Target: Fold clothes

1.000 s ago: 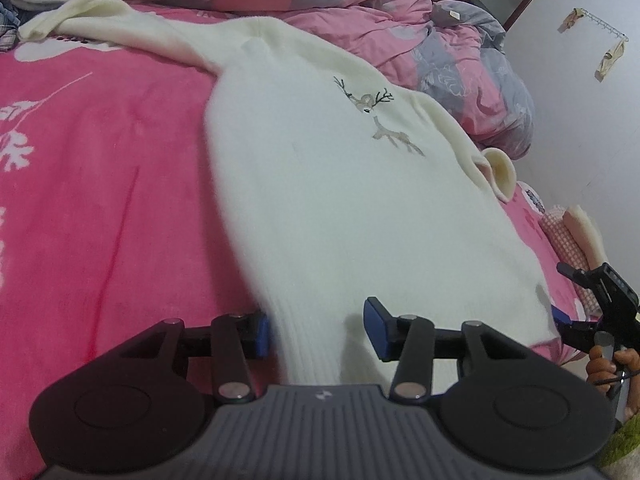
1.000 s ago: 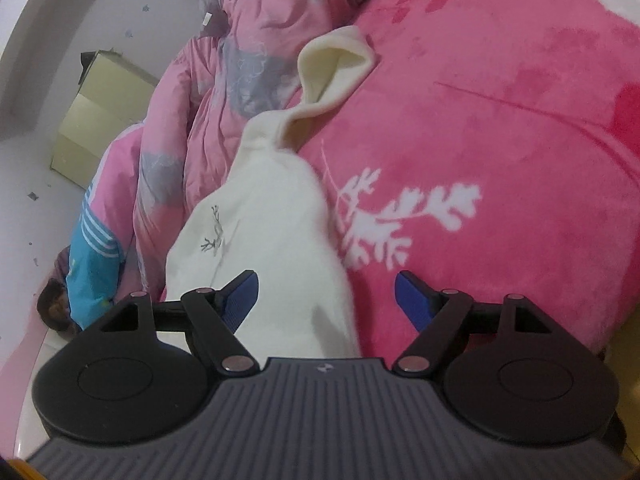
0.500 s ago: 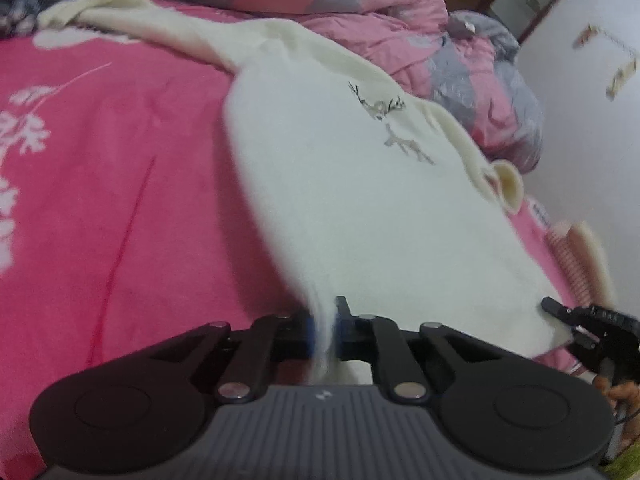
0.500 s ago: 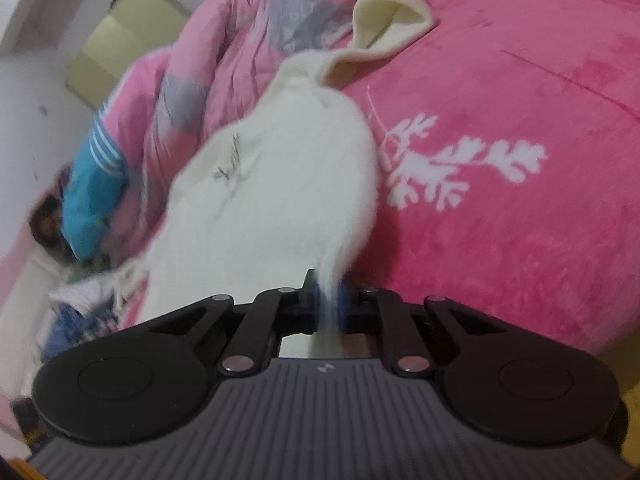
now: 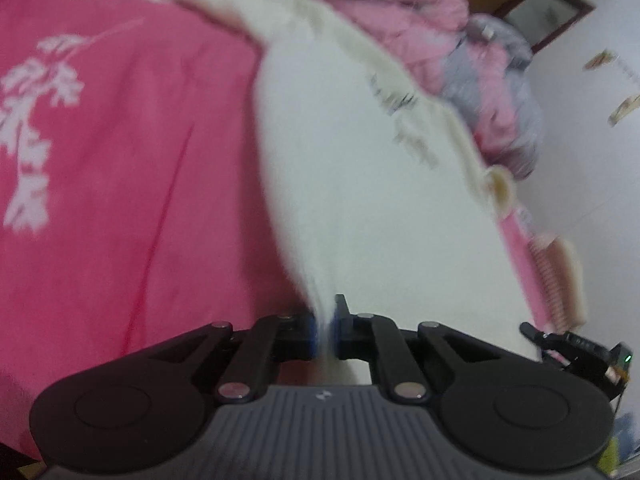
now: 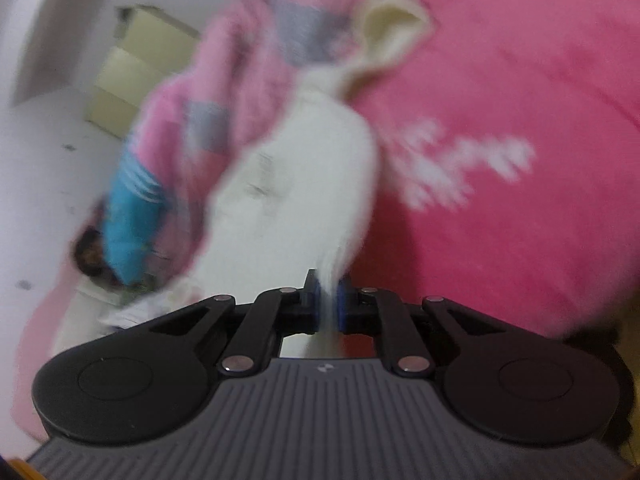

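A white fluffy sweater (image 5: 360,184) with a small deer print lies on the pink bed (image 5: 120,168), its sleeves stretched toward the back. My left gripper (image 5: 326,330) is shut on the sweater's bottom hem at one corner. My right gripper (image 6: 328,304) is shut on the hem of the sweater (image 6: 304,192) at the other corner, and it also shows at the lower right of the left wrist view (image 5: 576,350). The hem is lifted off the bed and the cloth is pulled taut between both grips. Both views are blurred by motion.
A crumpled pink and grey quilt (image 5: 460,48) is heaped along the far side of the bed. A blue striped garment (image 6: 132,208) and a yellow cabinet (image 6: 132,76) are off the bed's side. A framed mirror (image 5: 548,4) leans on the wall.
Both grippers went from open around the hem to shut on it, then lifted and pulled the sweater's bottom edge up off the bed.
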